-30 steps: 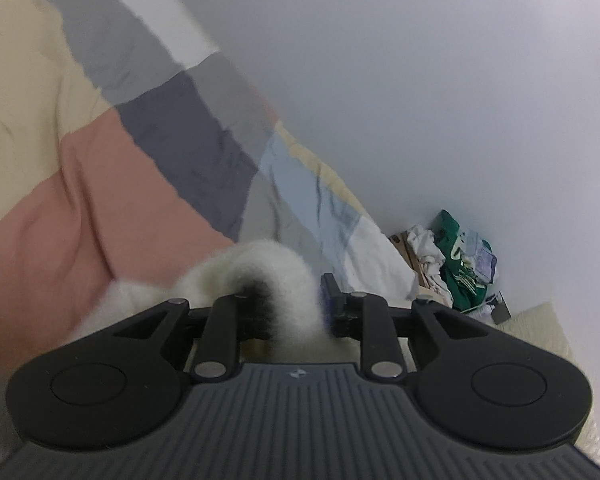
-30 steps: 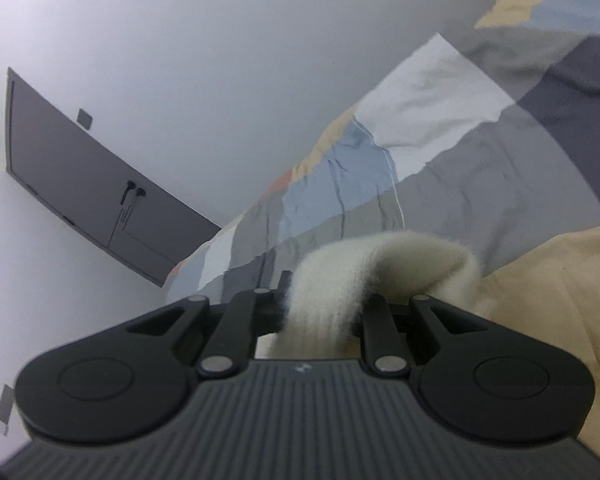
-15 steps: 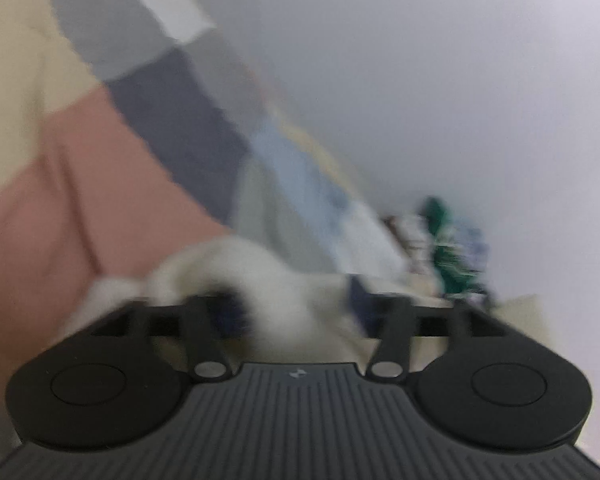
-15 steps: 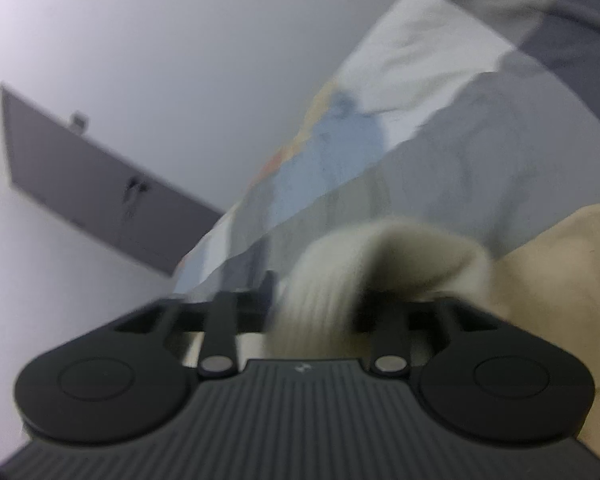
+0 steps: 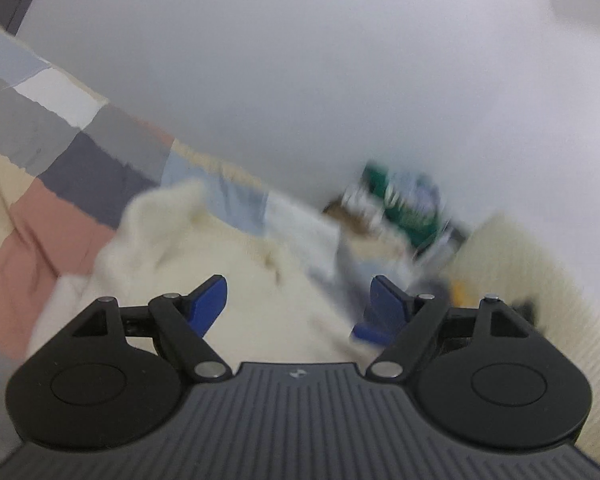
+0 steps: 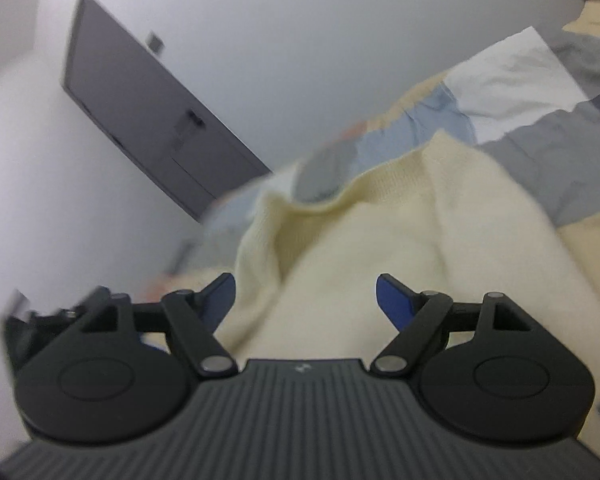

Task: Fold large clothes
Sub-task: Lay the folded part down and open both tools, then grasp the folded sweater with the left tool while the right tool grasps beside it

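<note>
The cream sweater (image 6: 400, 240) lies spread on the patchwork quilt (image 6: 580, 160), filling the centre and lower right of the right wrist view. Its long axis runs from the bottom of the frame up toward the centre, ending in a curved, ribbed edge with two raised corners. In the left wrist view the sweater (image 5: 204, 264) is blurred and takes the centre and lower left, bunched into a soft hump at its upper end.

The left gripper (image 5: 298, 300) has its jaws opening, blue pads wide apart; the knit lies below and beyond them, not pressed by either pad. The right gripper (image 6: 305, 300) is the same: jaws opening, pads spread, sweater between them but untouched by the pads.

The quilt is made of grey, white, pale blue, pink and beige blocks, lightly wrinkled. At right centre of the left view a blurred heap of clothes (image 5: 396, 204), green and white, sits against the plain wall (image 5: 340, 60). At upper left of the right view a dark grey door (image 6: 148, 120) stands in the wall. The sweater is a fuzzy, fine-ribbed knit.
</note>
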